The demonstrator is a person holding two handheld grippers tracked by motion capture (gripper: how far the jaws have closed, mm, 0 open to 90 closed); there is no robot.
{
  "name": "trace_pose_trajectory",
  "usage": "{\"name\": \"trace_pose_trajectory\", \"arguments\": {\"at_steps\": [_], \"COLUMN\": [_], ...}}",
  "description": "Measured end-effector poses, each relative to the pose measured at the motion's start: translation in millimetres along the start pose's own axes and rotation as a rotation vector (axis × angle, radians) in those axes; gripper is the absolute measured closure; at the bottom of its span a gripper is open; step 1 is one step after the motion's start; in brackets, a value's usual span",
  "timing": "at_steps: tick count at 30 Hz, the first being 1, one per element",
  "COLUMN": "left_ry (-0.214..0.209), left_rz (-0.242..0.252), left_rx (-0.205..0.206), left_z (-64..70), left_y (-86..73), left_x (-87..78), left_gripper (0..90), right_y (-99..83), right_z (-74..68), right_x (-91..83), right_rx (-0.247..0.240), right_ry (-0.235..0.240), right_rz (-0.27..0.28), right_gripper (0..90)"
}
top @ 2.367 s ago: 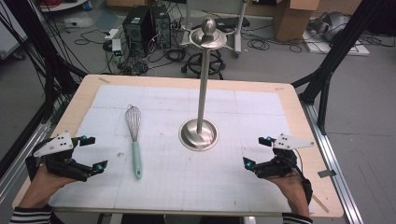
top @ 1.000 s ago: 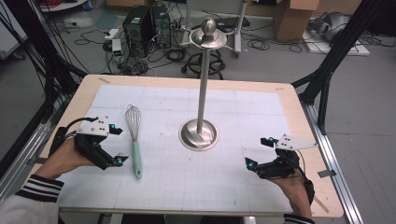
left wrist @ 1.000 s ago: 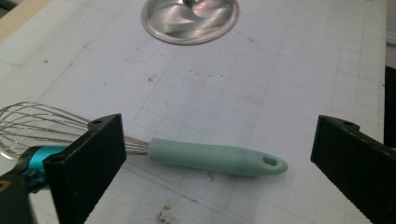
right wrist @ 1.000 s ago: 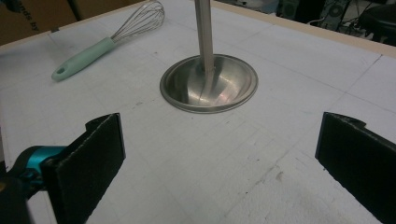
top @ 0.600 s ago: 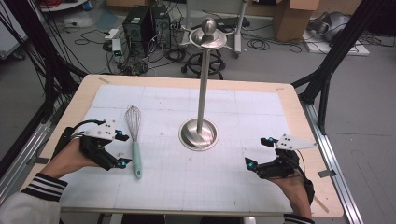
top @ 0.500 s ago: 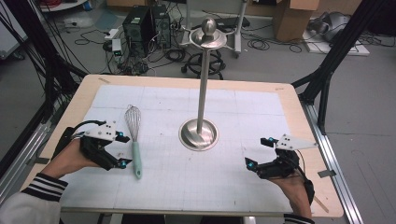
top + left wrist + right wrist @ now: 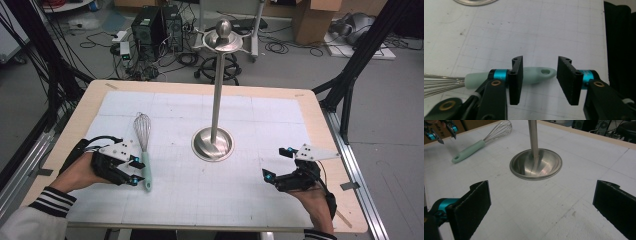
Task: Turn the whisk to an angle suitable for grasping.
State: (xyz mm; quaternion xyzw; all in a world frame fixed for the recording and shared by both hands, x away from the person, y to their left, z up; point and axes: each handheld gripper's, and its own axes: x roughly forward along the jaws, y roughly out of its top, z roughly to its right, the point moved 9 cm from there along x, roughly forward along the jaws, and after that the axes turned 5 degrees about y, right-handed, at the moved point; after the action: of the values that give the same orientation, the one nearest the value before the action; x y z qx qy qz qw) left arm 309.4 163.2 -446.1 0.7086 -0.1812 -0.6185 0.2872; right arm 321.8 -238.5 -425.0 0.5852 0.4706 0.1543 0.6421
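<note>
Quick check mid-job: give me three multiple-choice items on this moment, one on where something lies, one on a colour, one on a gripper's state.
1. The whisk lies where, seen from the person's side?
A. left of the metal stand
B. right of it
C. on its base

2. The whisk's handle is
A. red
B. pale green
C. black

3. The left gripper is
A. shut on the handle
B. open, jaws around the handle's end
C. lifting the whisk

Answers: 1 A, the high view shows it left of the stand. 2 B, the left gripper view shows pale green. 3 B, a gap remains between the jaws.
</note>
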Motion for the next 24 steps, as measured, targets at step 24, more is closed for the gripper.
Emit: {"name": "trace_pose_trajectory", "arguments": {"at_steps": [24], "left_ry": [-0.083], "left_rz": [-0.155], "left_rx": [0.049], "left_z": [16.9], "left_y": [-22.4], "left_x": [26.2], "left_gripper": [89.7], "right_y": [-0.6], "right_z": [0.0], "right_x": [-0.7], "right_rx": [0.004], "right_ry": [0.002], "right_rz": [0.0], "right_gripper": [0.7]}}
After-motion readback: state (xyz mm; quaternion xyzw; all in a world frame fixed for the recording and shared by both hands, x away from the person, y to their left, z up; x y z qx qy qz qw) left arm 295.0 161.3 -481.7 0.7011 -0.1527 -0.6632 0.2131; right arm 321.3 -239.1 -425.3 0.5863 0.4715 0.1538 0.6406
